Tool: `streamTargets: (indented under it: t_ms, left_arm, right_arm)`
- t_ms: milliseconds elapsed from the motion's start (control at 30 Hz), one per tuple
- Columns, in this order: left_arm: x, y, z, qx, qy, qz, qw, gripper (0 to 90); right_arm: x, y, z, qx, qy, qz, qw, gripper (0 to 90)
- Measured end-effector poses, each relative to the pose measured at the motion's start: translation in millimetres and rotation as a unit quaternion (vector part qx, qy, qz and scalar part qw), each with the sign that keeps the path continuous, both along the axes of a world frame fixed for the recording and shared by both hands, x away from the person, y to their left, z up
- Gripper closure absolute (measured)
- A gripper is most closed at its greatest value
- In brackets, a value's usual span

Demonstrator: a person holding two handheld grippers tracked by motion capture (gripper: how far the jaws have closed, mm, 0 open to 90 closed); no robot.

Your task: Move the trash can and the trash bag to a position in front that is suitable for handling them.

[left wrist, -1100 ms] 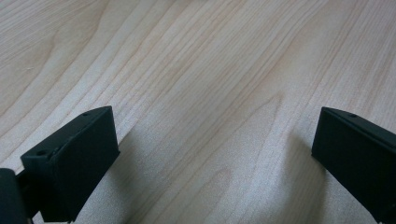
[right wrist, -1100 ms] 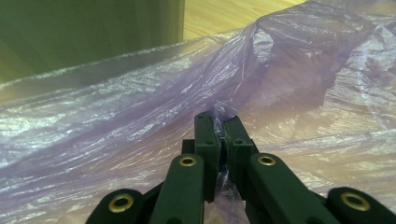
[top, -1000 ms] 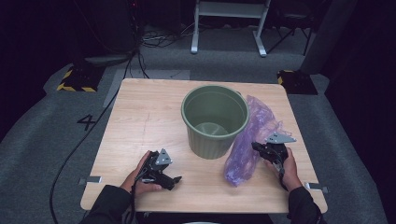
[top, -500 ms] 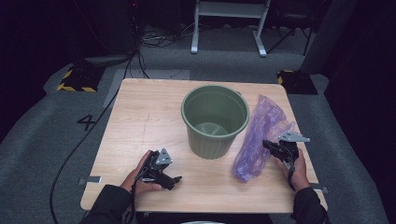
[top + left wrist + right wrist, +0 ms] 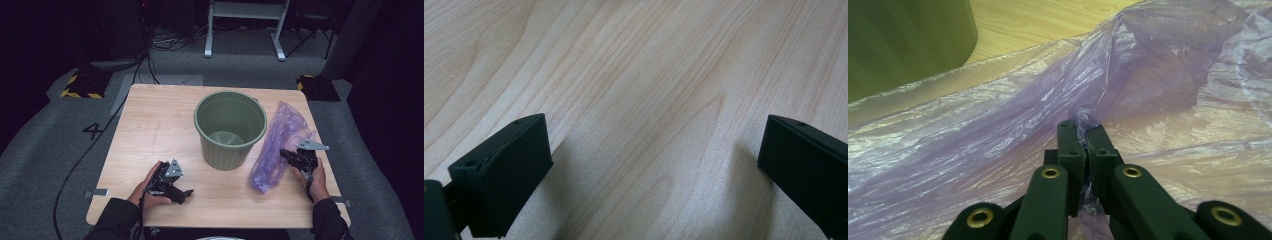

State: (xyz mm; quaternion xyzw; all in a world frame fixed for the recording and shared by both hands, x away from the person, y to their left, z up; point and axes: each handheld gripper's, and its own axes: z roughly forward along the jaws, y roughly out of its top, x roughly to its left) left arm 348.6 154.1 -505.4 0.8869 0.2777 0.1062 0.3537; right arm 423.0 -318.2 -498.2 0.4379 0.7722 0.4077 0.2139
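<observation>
Left gripper (image 5: 181,194): jaws wide apart over bare table (image 5: 634,75), idle. Green bucket (image 5: 230,129) ahead-right of it. Right gripper (image 5: 1086,135): clamped on a fold of purple bag (image 5: 1158,65), bucket to its left. Lift slowly; thin film tears easily.

My right gripper (image 5: 286,154), pinched on the purple bag (image 5: 280,145), has dragged it away from the bin (image 5: 230,129), stretching it out longer across the table.

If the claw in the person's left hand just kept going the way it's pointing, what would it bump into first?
Probably the wooden table. The left claw is open and angled down at bare wood, with nothing between its tips; in the high view it points toward the near right, short of the green bucket.
</observation>
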Motion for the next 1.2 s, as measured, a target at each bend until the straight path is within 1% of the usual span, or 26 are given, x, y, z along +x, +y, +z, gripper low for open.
streamTargets:
  t_ms: [133,367,500,600,733,867,1200]
  left_arm:
    - [0.1,0.1,0.0,0.0,0.0,-0.001,1.0,0.3]
    - [0.3,0.4,0.0,0.0,0.0,-0.003,1.0,0.2]
    - [-0.2,0.7,0.0,0.0,0.0,-0.003,1.0,0.3]
    - [-0.2,0.7,0.0,0.0,0.0,-0.002,1.0,0.2]
    - [0.0,0.7,0.0,0.0,0.0,-0.003,1.0,0.2]
    - [-0.1,0.7,0.0,0.0,0.0,-0.003,1.0,0.2]
    - [0.0,0.9,0.1,0.0,0.0,-0.003,1.0,0.2]
  right_arm:
    - [0.1,0.0,-0.7,0.001,0.003,-0.001,1.0,87.9]
    - [0.3,0.1,0.4,0.005,0.0,-0.006,1.0,87.9]
    - [-0.2,1.7,4.6,0.004,-0.008,-0.004,1.0,88.0]
    - [-1.0,2.2,9.9,0.01,-0.019,-0.002,0.9998,88.0]
    - [-2.7,2.3,13.6,0.017,-0.024,0.0,0.9996,88.0]
    - [-6.3,2.1,21.8,0.029,-0.037,0.004,0.9989,88.1]
    - [-9.7,5.0,31.5,0.037,-0.054,0.011,0.9978,88.2]
